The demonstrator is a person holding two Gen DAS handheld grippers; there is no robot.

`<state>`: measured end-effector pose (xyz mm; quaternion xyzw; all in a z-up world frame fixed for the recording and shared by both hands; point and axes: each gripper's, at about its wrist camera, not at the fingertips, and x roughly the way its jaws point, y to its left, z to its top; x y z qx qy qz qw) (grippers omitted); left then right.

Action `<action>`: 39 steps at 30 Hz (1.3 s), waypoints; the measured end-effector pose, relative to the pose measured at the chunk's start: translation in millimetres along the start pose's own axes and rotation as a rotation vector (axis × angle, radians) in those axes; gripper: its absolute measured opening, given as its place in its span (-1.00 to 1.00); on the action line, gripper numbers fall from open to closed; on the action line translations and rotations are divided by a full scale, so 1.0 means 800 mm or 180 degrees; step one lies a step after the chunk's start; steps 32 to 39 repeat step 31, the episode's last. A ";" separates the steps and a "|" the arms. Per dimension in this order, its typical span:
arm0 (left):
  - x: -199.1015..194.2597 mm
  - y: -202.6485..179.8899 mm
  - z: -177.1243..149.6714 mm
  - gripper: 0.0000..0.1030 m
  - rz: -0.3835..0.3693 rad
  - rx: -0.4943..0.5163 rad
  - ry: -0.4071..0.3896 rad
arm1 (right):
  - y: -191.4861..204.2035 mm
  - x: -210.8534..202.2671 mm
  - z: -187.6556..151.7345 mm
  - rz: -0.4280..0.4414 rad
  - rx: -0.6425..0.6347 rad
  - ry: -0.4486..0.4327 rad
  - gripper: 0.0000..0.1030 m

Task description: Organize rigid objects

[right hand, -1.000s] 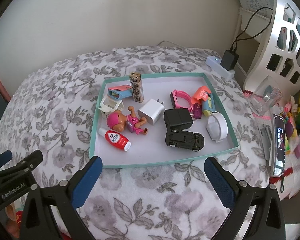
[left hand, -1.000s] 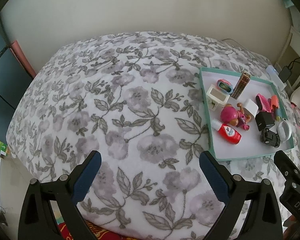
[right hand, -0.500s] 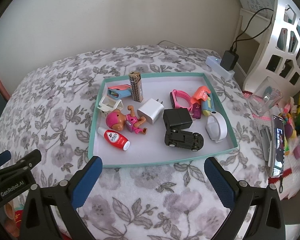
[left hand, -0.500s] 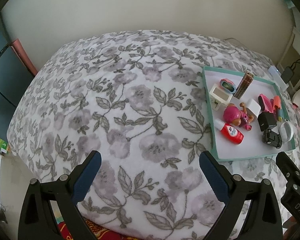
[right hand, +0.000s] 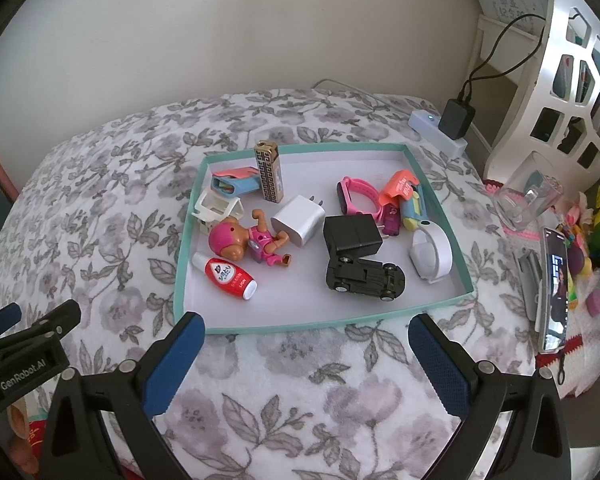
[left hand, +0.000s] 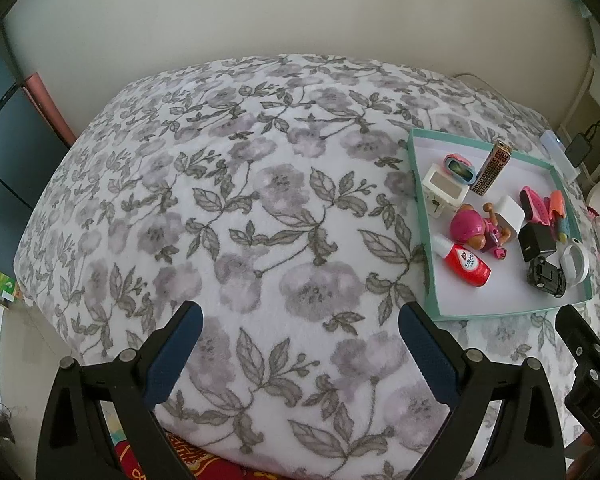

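A teal-rimmed white tray (right hand: 462, 280) (left hand: 424, 236) lies on a floral blanket and holds several small things. Among them are a pink doll (right hand: 246, 240) (left hand: 478, 232), a red bottle (right hand: 228, 276) (left hand: 466, 263), a black toy car (right hand: 366, 276), a black charger (right hand: 352, 234), a white charger (right hand: 298, 220), a patterned lighter (right hand: 269, 172) (left hand: 492, 167), a pink watch (right hand: 356, 196) and a white ring (right hand: 432, 254). My right gripper (right hand: 306, 340) hovers open just in front of the tray's near rim. Left of the tray, my left gripper (left hand: 298, 330) stands open over bare blanket.
The floral blanket (left hand: 236, 200) covers a rounded surface that falls away at the left and front. To the right stand a glass (right hand: 528, 200), a phone (right hand: 554, 292), a plugged-in black adapter (right hand: 456, 118) and a white cut-out panel (right hand: 572, 64). The left gripper's body (right hand: 24, 356) shows in the right wrist view.
The left wrist view has drifted slightly, so the tray sits a little lower and farther right. The right gripper edged slightly closer to the tray. Both jaws stayed open.
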<state>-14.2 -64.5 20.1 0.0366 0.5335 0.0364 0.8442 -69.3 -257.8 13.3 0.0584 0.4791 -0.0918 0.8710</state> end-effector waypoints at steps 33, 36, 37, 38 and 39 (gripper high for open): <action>-0.002 0.000 0.000 0.91 -0.0036 -0.0039 0.0003 | -0.001 0.003 -0.001 -0.0022 0.0001 0.0041 1.00; -0.002 0.000 0.000 0.91 -0.0036 -0.0039 0.0003 | -0.001 0.003 -0.001 -0.0022 0.0001 0.0041 1.00; -0.002 0.000 0.000 0.91 -0.0036 -0.0039 0.0003 | -0.001 0.003 -0.001 -0.0022 0.0001 0.0041 1.00; -0.002 0.000 0.000 0.91 -0.0036 -0.0039 0.0003 | -0.001 0.003 -0.001 -0.0022 0.0001 0.0041 1.00; -0.002 0.000 0.000 0.91 -0.0036 -0.0039 0.0003 | -0.001 0.003 -0.001 -0.0022 0.0001 0.0041 1.00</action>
